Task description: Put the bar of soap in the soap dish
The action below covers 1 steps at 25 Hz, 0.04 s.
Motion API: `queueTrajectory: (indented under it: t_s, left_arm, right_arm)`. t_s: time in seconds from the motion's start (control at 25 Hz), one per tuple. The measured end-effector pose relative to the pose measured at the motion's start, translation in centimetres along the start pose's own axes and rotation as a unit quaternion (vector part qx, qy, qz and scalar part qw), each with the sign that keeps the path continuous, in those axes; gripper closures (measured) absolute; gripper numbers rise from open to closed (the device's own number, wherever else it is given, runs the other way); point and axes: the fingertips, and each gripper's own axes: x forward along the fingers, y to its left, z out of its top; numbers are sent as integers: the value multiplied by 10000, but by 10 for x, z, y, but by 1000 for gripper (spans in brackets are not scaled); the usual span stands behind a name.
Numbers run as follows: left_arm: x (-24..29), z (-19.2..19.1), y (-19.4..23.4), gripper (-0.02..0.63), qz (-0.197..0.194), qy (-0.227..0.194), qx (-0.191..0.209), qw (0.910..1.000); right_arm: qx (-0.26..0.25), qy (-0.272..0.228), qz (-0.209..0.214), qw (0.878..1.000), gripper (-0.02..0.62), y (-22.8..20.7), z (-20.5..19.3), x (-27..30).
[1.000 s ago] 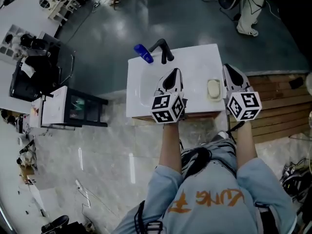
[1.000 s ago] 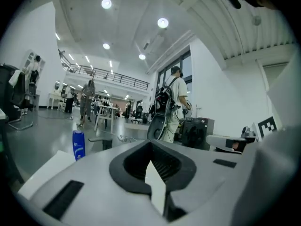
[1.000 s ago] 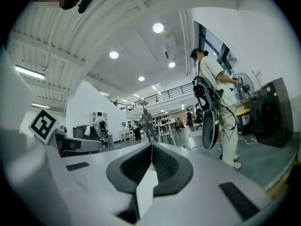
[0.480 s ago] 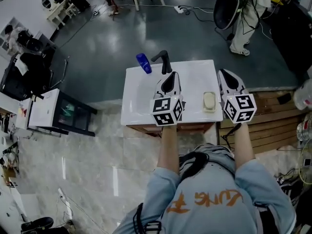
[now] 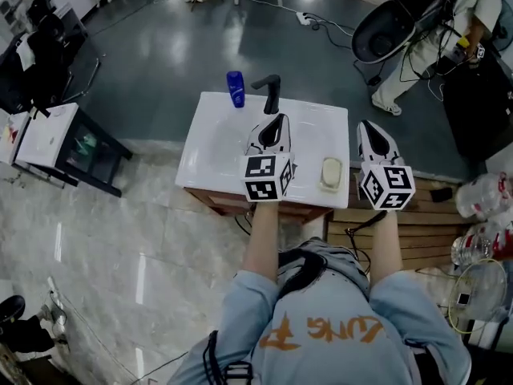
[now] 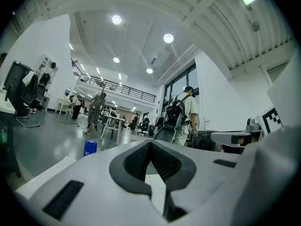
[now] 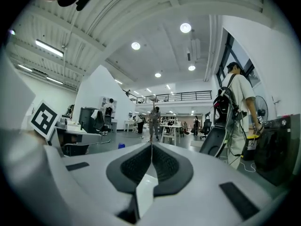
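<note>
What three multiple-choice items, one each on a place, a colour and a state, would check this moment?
1. Where does the blue bottle stand?
A. beside the tap, at the back edge of the basin
B. on the floor
C. on the wooden slats

2. What colour is the tap?
A. white
B. black
C. red

3. How do the jaws of the left gripper stand?
A. wide apart
B. clamped on the bottle
C. together, with nothing between them

Answers: 1 A, the head view shows the bottle just left of the tap. 2 B, the tap is dark against the white basin. 3 C, the left gripper view shows the pads meeting.
</note>
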Motion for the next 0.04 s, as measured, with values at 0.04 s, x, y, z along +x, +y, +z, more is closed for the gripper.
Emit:
queueTrajectory:
  t_s: [0.04]
  left_arm:
    - [-2, 1, 3, 583, 12, -8, 12, 10000]
  right_arm:
    - [-2, -8, 6, 10000, 568, 3, 1, 1]
